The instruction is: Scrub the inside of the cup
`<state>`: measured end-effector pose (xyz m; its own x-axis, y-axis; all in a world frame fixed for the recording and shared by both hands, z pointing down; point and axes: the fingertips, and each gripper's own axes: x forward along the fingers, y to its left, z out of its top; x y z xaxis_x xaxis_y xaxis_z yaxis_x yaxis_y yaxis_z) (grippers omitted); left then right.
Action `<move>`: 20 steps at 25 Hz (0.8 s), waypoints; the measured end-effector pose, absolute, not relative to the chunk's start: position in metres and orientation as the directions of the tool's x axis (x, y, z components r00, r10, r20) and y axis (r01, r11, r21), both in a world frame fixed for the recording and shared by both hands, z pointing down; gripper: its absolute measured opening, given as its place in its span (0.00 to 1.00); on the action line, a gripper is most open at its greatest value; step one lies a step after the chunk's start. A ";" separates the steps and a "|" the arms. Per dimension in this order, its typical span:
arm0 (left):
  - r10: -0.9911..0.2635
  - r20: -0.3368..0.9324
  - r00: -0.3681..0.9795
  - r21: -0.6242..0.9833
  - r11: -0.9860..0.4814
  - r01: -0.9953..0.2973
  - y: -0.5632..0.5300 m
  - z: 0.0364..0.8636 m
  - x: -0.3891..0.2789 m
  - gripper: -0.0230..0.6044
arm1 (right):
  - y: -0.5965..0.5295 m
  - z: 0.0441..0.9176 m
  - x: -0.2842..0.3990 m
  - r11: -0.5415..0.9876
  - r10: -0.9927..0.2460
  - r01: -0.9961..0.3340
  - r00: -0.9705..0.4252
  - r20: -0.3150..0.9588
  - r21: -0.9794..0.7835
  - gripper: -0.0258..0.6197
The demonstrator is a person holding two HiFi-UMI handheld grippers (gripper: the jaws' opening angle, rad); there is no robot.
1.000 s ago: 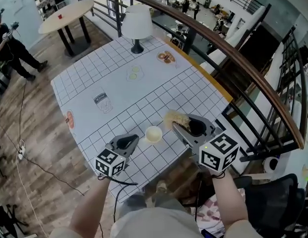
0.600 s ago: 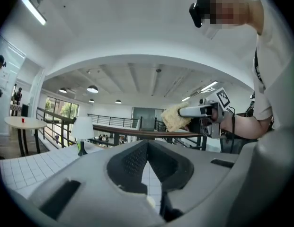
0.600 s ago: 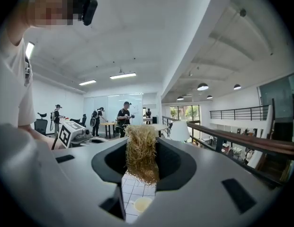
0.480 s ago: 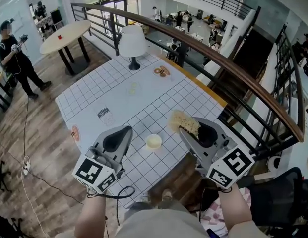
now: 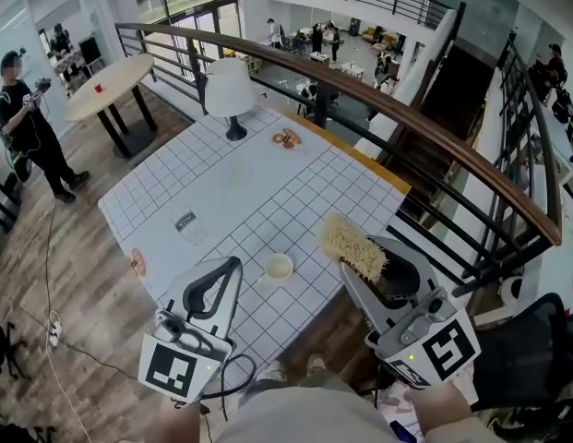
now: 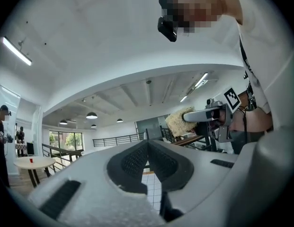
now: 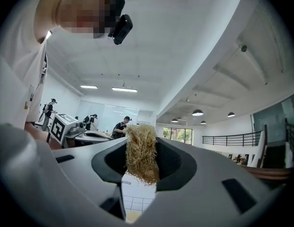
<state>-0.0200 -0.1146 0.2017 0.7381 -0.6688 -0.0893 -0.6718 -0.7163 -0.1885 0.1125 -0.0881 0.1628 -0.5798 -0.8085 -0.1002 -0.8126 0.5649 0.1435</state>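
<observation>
Sitting mouth-up on the gridded table (image 5: pixel 268 178), the cream cup (image 5: pixel 279 266) lay between the two grippers, touched by neither. The right gripper (image 5: pixel 352 264) was clenched on a straw-coloured fibrous scrubber (image 5: pixel 353 243) just right of the cup. The left gripper (image 5: pixel 233 268) had its jaws pressed together on nothing.

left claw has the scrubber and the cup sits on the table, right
No: the right claw holds the scrubber, as the right gripper view shows. The left claw is shut and empty. The cup does sit on the table.
</observation>
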 end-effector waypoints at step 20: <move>-0.639 0.062 0.767 -0.178 -0.763 -0.622 -0.082 0.258 0.000 0.06 | -0.057 0.223 0.111 0.562 -0.827 -0.824 -0.563 0.007 0.067 0.24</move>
